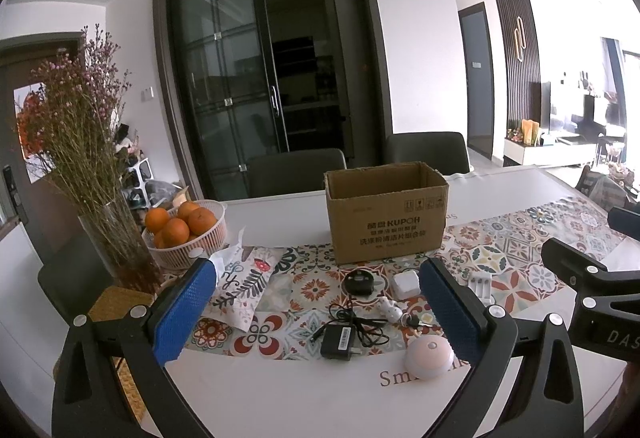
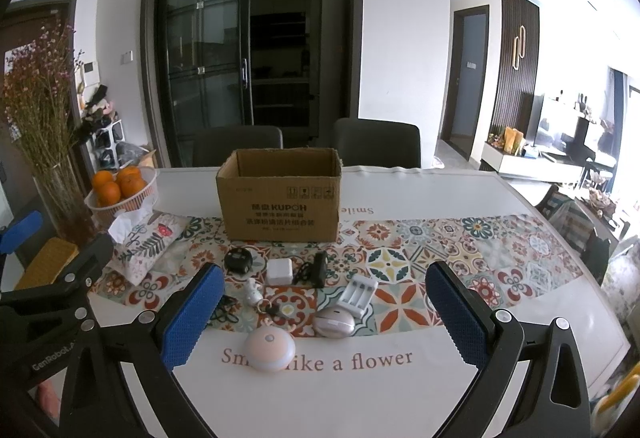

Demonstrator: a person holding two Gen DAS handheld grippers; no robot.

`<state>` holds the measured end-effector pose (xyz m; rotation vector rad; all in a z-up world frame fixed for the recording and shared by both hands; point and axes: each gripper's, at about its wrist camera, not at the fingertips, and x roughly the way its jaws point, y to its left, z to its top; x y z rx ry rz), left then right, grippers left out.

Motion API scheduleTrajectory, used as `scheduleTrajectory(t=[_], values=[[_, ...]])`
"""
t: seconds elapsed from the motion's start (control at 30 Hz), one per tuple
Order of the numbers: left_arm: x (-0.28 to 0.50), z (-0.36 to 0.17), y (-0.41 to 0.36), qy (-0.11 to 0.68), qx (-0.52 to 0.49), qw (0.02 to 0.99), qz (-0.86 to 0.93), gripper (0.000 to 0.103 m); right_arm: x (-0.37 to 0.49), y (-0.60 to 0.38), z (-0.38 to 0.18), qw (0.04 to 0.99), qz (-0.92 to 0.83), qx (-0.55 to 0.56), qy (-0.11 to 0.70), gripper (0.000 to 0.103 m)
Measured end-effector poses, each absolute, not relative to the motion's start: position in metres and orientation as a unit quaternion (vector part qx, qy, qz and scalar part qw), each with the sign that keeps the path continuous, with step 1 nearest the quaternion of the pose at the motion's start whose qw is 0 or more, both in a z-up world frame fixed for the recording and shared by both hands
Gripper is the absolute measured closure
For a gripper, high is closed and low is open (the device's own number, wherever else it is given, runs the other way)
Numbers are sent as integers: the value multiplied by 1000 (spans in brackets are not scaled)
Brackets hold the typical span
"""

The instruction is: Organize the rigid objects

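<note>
Two hand-held grippers hover side by side above the near edge of a dining table (image 2: 460, 194), both with blue-padded jaws spread wide and grasping nothing. Between the fingers of the left gripper (image 1: 316, 314) lie a black power adapter (image 1: 338, 343) with its tangled cable, a round black device (image 1: 359, 282), a white cube charger (image 1: 406, 284) and a small white plug (image 1: 390, 308). A pale round puck light (image 2: 270, 349) sits nearest, on the white border printed with the words "like a flower". The right gripper (image 2: 324, 312) frames that light, a pinkish oval case (image 2: 333, 322) just to its right, a white battery charger (image 2: 357, 294) behind the case, and a second black adapter (image 2: 320, 268) standing beside the cube charger. An open cardboard box (image 2: 280, 198), marked KUPOH, stands upright at the far side of the scattered items on the patterned table runner (image 2: 440, 250). To the left sit a floral tissue pouch (image 2: 146, 244), a white basket of oranges (image 2: 120, 190) and a glass vase of dried flowers (image 1: 116, 238). Two dark chairs stand behind the table.
</note>
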<state>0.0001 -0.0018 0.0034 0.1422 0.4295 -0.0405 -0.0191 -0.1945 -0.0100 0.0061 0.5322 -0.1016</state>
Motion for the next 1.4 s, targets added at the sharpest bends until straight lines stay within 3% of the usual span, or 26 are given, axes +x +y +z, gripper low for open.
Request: scheduleTrajectory(t=[1.4], values=[[0,2,-3,214,71,974,-25,0,-19,-194,-12,963,-49,2,263,1]])
